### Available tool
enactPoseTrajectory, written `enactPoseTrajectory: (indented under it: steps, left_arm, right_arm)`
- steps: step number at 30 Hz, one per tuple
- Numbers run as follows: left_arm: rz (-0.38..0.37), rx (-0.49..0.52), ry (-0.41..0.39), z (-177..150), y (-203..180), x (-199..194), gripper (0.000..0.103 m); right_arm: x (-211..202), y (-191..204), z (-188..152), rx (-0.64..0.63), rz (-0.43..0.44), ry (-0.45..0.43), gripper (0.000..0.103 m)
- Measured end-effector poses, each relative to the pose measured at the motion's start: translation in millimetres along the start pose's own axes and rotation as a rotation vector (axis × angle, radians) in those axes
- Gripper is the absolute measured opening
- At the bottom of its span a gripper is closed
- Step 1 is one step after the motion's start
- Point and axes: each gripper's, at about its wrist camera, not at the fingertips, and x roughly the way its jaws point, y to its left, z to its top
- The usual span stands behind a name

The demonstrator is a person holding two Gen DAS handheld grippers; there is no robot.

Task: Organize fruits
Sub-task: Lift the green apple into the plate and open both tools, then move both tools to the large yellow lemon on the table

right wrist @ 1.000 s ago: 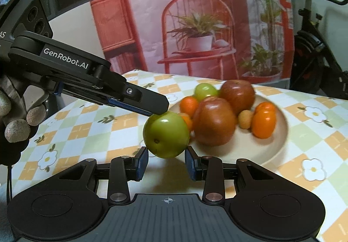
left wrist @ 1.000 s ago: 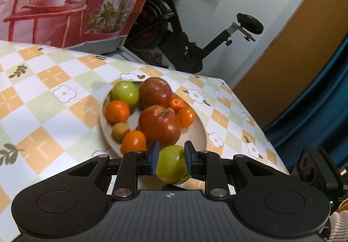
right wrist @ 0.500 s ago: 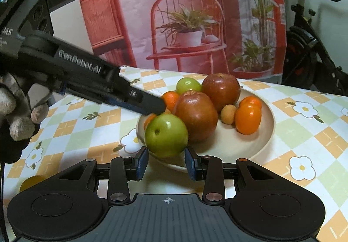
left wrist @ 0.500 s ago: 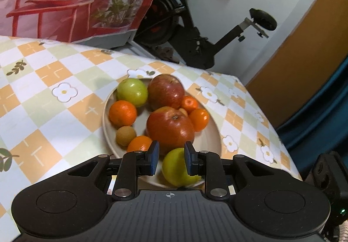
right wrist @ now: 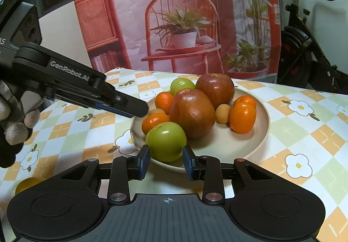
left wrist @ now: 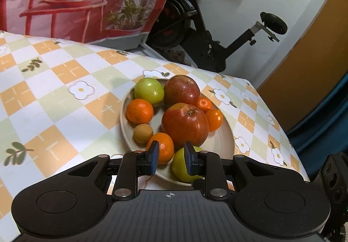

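Fruits: a round green apple (right wrist: 166,141) lies at the near rim of the shallow beige ceramic plate (right wrist: 260,133), touching a small orange tangerine (right wrist: 154,122) and the big red apple (right wrist: 191,112) behind it.
Other fruits on the plate: a second red apple (right wrist: 215,88), a second green apple (right wrist: 181,85), more tangerines and two small brown round fruits; all are inside the rim.
Right tongs (right wrist: 166,160): apart, one pad on each side of the near green apple; it looks like the pads do not press it, the apple rests on the plate by itself.
Left tongs (left wrist: 171,157): apart and holding nothing, low over the near rim of the plate. In the right wrist view they come in from the left, with the tip above the tangerines.
Counter (left wrist: 65,98): covered with a checked cloth in orange, green and white with flowers.
Still outside: something round and yellow (right wrist: 27,184) at the near left edge of the right wrist view; I cannot tell if it is a fruit.
Progress: I judge the task almost finished; what is left is to take the tongs away, and maybe to check the yellow thing.
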Motion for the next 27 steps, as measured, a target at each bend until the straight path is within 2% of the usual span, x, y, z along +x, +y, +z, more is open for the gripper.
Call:
enactPoseTrajectory:
  steps: [12, 22, 27]
  left_arm:
    - [0.149, 0.018, -0.114, -24.0, 2.5, -67.5, 0.027]
    - [0.174, -0.011, -0.163, -62.7, -9.3, -114.8, 0.027]
    - [0.193, 0.016, -0.171, -85.1, -22.2, -131.6, 0.027]
  right_arm:
    - [-38.3, 1.0, -12.5, 0.073, -0.001, -0.052, 0.031]
    - [-81.2, 17.1, -38.9, 0.103, -0.001, -0.053, 0.032]
    - [-102.3, 31.6, -47.2, 0.106, 0.015, -0.058, 0.032]
